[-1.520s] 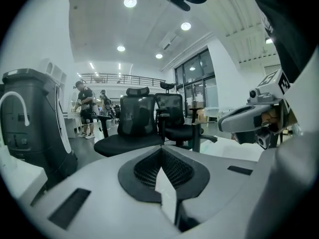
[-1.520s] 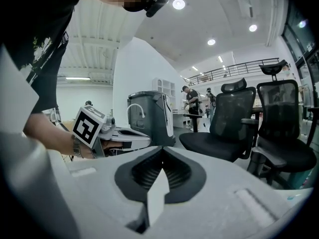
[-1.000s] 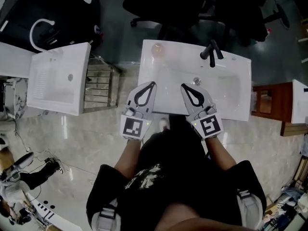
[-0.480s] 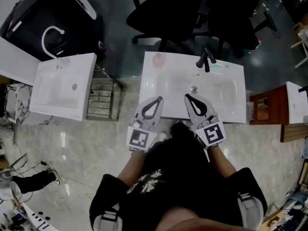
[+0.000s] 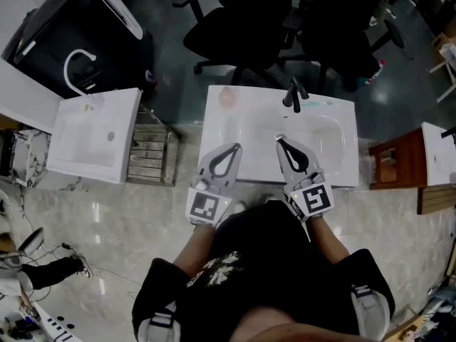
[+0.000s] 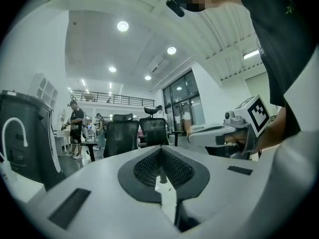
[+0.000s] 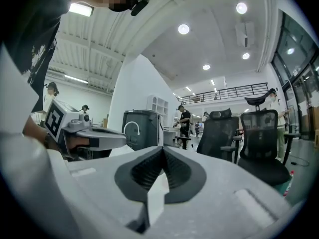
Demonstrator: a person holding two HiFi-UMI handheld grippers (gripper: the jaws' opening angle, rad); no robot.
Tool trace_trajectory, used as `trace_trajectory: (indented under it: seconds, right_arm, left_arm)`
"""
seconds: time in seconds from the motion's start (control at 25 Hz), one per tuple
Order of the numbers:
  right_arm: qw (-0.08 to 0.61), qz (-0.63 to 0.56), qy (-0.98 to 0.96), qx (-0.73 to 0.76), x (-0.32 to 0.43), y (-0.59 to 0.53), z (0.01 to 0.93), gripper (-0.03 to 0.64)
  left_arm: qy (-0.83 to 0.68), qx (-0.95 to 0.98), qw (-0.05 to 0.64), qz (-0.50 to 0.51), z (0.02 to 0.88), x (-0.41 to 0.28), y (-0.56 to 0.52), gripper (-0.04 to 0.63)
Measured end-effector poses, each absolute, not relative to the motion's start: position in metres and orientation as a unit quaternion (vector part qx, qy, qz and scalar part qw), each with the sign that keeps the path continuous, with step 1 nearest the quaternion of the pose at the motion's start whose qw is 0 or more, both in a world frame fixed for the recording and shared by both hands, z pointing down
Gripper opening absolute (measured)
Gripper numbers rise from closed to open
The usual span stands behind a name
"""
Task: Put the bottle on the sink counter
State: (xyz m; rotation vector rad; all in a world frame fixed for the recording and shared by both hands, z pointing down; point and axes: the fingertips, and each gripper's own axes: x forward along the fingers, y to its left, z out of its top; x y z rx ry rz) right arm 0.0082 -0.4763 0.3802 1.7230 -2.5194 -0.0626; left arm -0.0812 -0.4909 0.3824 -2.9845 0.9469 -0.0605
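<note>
A big hall with a glossy pale tiled floor (image 5: 107,212), round ceiling lights (image 6: 122,26) and a railed mezzanine (image 7: 224,92) holds black office chairs (image 5: 242,27) beyond a white sink counter (image 5: 212,127); a second white sink (image 5: 92,137) stands apart to its left. The left gripper (image 5: 234,147) and right gripper (image 5: 279,140) hang side by side over the counter's near side, each with jaws fully closed on nothing. A black faucet (image 5: 293,95) stands at the back rim. The bottle (image 5: 226,97), a small pinkish blur from above, stands on the counter's far left corner, well apart from both grippers
</note>
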Motion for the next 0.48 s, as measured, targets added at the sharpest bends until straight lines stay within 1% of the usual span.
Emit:
trace_trajectory:
  seconds: [0.2,0.48]
  right_arm:
    - [0.059,-0.018,-0.828,0.557,0.031,-0.473,0.379,-0.006]
    - [0.060,-0.021,-0.835,0.546,0.057,-0.475,0.375,-0.006]
  left_arm:
    - [0.302,-0.953,0.006,-0.019,0.377,-0.052,-0.487,0.014]
    - [0.307,-0.951,0.018,-0.029,0.373,-0.023,-0.485,0.014]
